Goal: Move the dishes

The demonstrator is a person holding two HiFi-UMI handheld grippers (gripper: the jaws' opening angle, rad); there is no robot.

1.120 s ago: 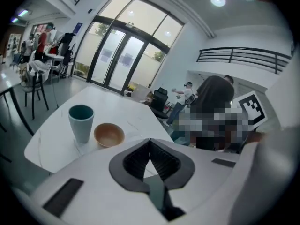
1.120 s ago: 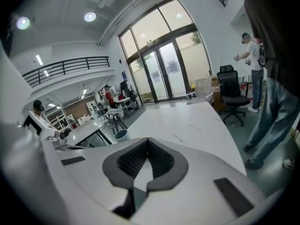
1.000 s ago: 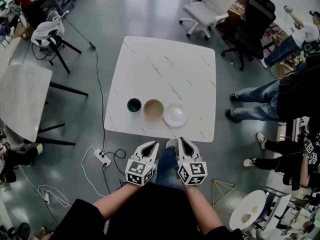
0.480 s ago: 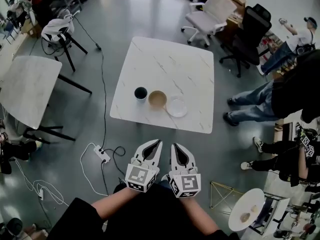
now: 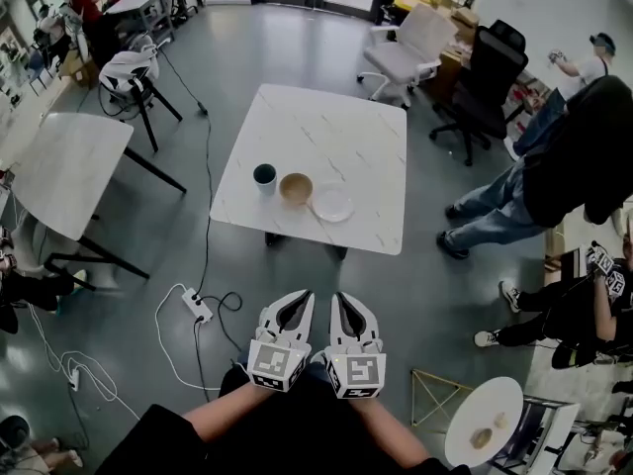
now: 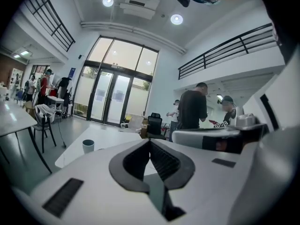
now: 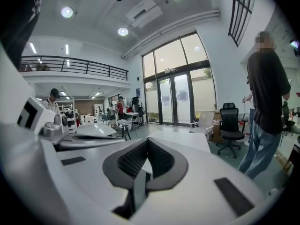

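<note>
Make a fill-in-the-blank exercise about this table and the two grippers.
The white table holds ____ dishes. Between the dark cup and the white plate stands the tan ____. The left gripper and the right gripper both have their jaws ____, holding nothing.
Missing: three; bowl; shut.

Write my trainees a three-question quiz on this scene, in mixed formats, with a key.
1. True or false: the left gripper is holding a dish.
2. Which dish sits between the cup and the plate? A) bowl B) spoon C) bottle
3. Fill in: the right gripper has its jaws ____.
Key: 1 false; 2 A; 3 shut.
</note>
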